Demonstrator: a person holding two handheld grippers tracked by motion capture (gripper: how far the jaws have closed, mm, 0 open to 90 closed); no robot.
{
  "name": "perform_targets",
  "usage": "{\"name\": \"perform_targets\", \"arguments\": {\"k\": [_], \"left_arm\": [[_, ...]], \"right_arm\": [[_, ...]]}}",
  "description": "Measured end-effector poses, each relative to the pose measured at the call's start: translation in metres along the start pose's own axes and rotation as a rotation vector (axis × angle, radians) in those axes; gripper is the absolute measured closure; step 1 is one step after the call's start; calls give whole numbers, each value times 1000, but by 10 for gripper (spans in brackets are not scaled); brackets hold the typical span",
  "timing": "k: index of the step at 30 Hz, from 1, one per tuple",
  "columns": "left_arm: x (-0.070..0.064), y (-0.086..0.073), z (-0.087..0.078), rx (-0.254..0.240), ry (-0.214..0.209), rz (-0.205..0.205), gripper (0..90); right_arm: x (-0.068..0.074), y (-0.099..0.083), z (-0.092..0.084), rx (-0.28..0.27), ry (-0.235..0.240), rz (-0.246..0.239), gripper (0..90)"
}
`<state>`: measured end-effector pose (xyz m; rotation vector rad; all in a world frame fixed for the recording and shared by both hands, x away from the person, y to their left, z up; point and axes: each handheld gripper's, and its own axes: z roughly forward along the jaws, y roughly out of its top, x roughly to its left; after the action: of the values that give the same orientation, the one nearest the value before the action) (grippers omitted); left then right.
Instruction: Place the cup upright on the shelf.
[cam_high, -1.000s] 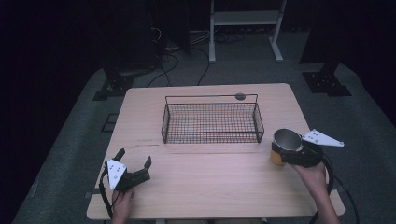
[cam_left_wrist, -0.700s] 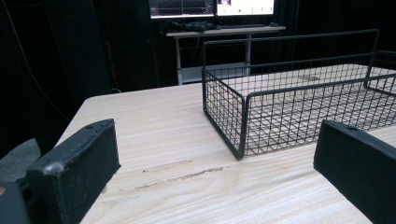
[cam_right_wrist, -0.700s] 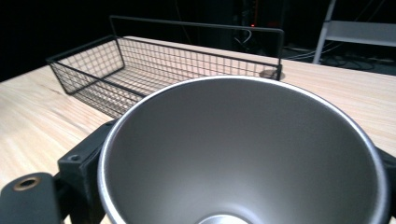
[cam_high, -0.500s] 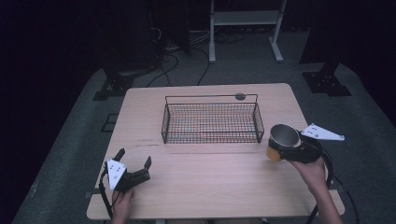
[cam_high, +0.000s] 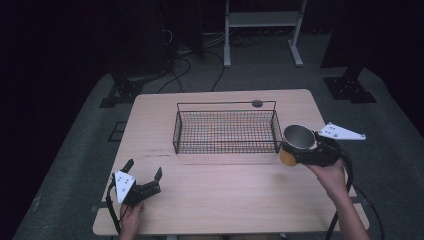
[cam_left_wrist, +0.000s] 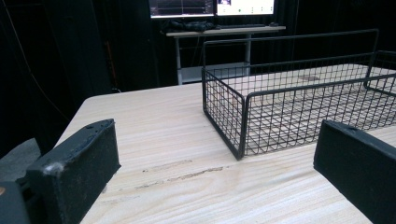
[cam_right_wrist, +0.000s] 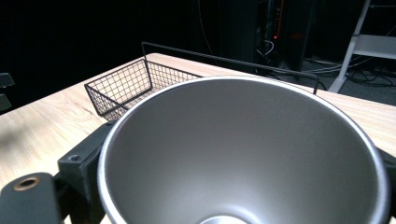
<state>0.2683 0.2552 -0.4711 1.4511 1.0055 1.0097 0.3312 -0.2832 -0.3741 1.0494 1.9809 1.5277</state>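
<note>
Dark room all around, basically black past the edges, with a grey carpeted floor (cam_high: 75, 165) under a light wooden table (cam_high: 225, 200). Behind the table a white metal stand (cam_high: 262, 20) sits on the floor with a bunch of cables (cam_high: 190, 55) trailing next to it, and there are black base feet off to both sides. In the left gripper view you can also make out lit monitors (cam_left_wrist: 215, 7) on a desk way at the back.

Tabletop is pale wood with visible grain and a darker scuff line running across the middle. A black wire basket (cam_high: 226, 131) sits on the far half, roughly centred, nothing inside it. A small dark round thing (cam_high: 257, 103) lies on the table just behind the basket's back rim, too small to tell what it is.

Left gripper (cam_high: 145, 182) rests low at the near left corner, jaws spread wide with nothing between them, well apart from the basket.

Right gripper (cam_high: 300, 152) is clamped around a metal cup (cam_high: 296, 142), steel inside and orange-ish outside, held upright just beside the basket's right end.
</note>
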Motion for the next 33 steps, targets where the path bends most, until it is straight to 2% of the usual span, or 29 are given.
{"name": "perform_targets", "arguments": {"k": [11, 33], "left_arm": [[0, 0, 0, 1, 0, 0, 0], [0, 0, 0, 1, -1, -3, 0]], "right_arm": [[3, 15, 7, 11, 10, -21, 88], [11, 46, 39, 41, 70, -53, 88]]}}
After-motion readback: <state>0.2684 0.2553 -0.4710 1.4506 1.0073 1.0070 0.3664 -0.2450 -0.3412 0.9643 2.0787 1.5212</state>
